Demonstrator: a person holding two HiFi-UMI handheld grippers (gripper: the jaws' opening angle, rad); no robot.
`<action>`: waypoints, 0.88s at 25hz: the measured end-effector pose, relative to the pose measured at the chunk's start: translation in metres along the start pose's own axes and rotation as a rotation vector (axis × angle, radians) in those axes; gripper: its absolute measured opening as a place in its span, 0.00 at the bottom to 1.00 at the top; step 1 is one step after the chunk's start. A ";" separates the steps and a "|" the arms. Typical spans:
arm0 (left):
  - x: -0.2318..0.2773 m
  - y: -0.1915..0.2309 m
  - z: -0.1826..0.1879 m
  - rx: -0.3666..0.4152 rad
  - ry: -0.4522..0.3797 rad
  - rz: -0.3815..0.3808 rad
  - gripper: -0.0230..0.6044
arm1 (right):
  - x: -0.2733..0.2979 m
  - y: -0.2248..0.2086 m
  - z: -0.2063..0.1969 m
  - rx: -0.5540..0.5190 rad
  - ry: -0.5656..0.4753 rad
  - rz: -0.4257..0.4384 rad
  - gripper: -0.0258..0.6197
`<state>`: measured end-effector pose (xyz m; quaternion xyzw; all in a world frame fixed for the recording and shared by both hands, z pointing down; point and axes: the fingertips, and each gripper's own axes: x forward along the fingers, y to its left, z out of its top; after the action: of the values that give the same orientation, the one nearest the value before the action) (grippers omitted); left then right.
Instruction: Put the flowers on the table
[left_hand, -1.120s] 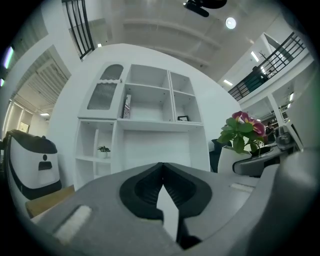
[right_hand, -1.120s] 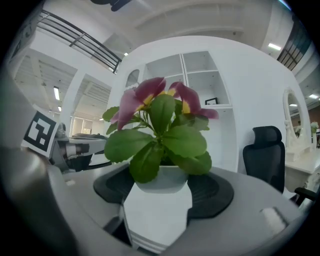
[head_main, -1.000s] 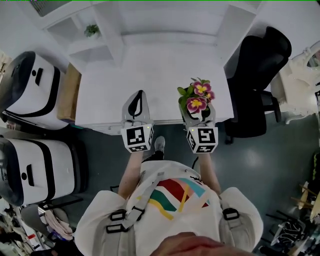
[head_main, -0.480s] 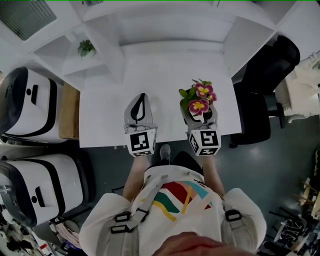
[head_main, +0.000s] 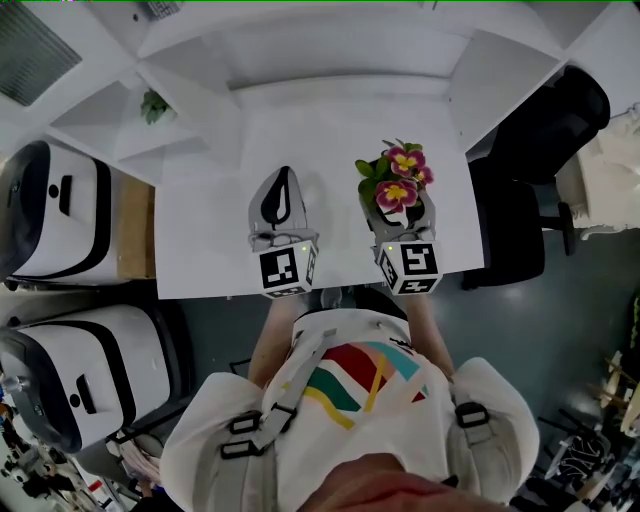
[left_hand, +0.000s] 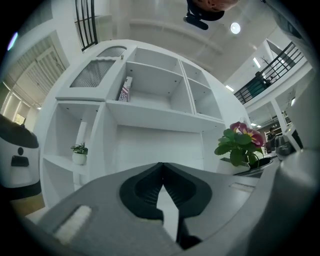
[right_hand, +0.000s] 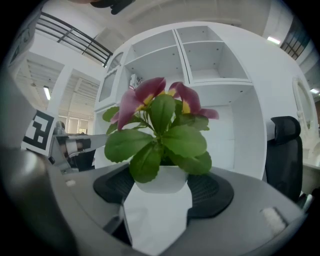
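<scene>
Holding the flowers (head_main: 397, 182) by their small white pot (right_hand: 161, 180), my right tongs (head_main: 400, 222) are clamped on the pot's two sides, a ribbed pad (right_hand: 212, 192) pressed to each. The plant stands upright, leaves and pink blooms spreading above the tongs. From the head view the pot is over the near right part of the white table (head_main: 210, 240), not far in from the near edge. I cannot tell whether its base touches the surface yet.

My left tongs (head_main: 284, 180) are closed with the tips meeting and nothing between them. They hover over the table to the left, well apart from the pot.

I judge the step in hand to be setting the pot down. To do it well I would lower straight down with the tongs level, so the base meets the table flat and not on one edge. I would release only once the pot rests on the table, then spread the tongs evenly and draw back toward myself. Lifting upward could catch the low leaves (right_hand: 145, 160) and tip the pot. A spot a little farther in would be safer.
</scene>
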<state>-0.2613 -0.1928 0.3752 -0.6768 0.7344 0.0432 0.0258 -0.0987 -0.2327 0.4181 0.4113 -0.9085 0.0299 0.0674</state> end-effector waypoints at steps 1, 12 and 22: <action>0.005 -0.002 -0.001 0.001 0.001 0.001 0.04 | 0.003 -0.003 0.001 0.000 -0.002 0.005 0.54; 0.042 -0.023 -0.006 0.007 0.017 0.000 0.04 | 0.020 -0.033 -0.004 0.002 0.021 0.021 0.54; 0.054 -0.034 -0.015 0.008 0.035 -0.024 0.04 | 0.029 -0.038 -0.010 0.007 0.041 0.040 0.54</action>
<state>-0.2311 -0.2503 0.3840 -0.6862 0.7267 0.0282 0.0162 -0.0877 -0.2786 0.4320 0.3926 -0.9149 0.0428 0.0838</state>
